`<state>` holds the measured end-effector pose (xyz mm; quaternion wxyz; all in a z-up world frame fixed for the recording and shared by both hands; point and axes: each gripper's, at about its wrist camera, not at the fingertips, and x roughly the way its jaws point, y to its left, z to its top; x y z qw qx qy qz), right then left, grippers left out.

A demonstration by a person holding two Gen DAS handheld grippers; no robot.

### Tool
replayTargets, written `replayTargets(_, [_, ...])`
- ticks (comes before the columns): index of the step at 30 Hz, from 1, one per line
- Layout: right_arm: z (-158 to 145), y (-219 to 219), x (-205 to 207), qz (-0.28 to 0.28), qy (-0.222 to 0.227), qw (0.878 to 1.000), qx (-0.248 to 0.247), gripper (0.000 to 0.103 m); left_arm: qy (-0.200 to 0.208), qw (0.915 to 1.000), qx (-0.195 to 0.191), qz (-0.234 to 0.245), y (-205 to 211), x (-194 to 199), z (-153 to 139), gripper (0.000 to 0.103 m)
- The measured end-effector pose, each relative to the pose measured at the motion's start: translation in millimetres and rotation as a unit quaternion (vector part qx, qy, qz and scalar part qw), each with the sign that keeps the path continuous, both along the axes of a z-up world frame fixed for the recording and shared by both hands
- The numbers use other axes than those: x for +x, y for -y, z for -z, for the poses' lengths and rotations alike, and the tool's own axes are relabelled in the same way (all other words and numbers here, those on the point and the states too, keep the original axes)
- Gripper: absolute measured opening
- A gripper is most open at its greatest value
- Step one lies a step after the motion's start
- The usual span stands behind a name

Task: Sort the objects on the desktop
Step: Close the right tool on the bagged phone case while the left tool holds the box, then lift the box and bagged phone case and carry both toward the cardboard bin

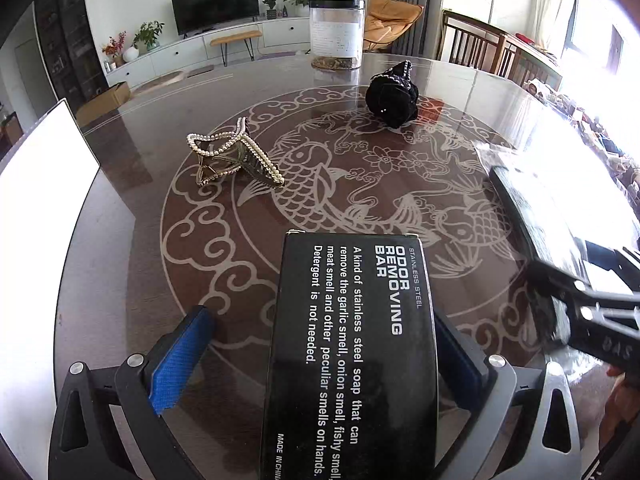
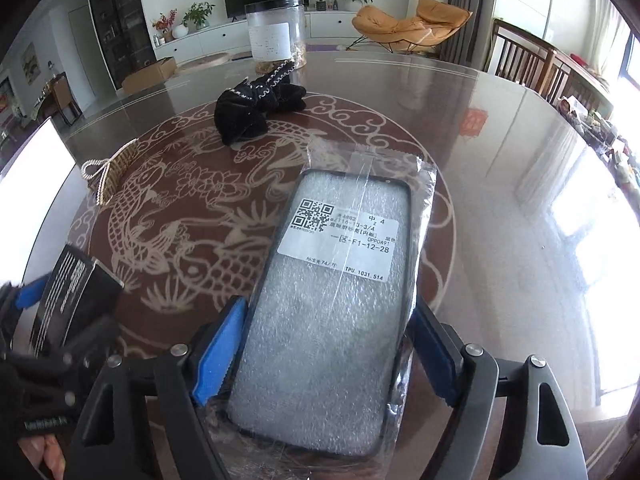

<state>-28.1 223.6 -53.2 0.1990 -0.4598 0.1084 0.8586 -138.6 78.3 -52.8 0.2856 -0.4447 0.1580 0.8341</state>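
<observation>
At the far left of the left wrist view a white sheet or board lies over the rim of the round glass-topped table with its carp pattern; just right of it, apart from everything else, a pearl-edged gold hair claw rests on its side; behind the middle stands a clear plastic jar with a dark lid, and in front of the jar, to the right, sits a black fabric hair claw trimmed with small stones. In the foreground the left gripper has its jaws spread; the black odor removing bar box lies between them, its right edge seemingly against the right pad, while a clear gap of table separates its left edge from the left blue pad. At the right edge the other tool shows blurred. In the right wrist view the same box appears at lower left, with a gloved hand below it; centre right, the right gripper has both blue pads against the long edges of a bagged black phone case, lying flat on the glass with a white QR label facing up; whether the pads truly pinch or merely touch is hard to judge.
</observation>
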Motion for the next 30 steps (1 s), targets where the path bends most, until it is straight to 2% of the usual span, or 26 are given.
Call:
replayTargets(4, [0, 19, 49, 0.002, -0.016, 1.000, 0.011, 0.081, -0.001, 1.0000, -0.001, -0.002, 0, 1, 0, 0.103])
replayTargets(8, [1, 22, 55, 0.013, -0.022, 0.999, 0.019, 0.082, -0.001, 1.0000, -0.001, -0.001, 0, 1, 0, 0.103])
replayTargets(13, [5, 15, 44, 0.021, -0.007, 1.000, 0.012, 0.103, -0.001, 1.0000, -0.001, -0.002, 0, 1, 0, 0.103])
replayTargets(30, [6, 16, 45, 0.024, -0.007, 1.000, 0.013, 0.103, 0.000, 1.0000, -0.001, -0.002, 1, 1, 0, 0.103])
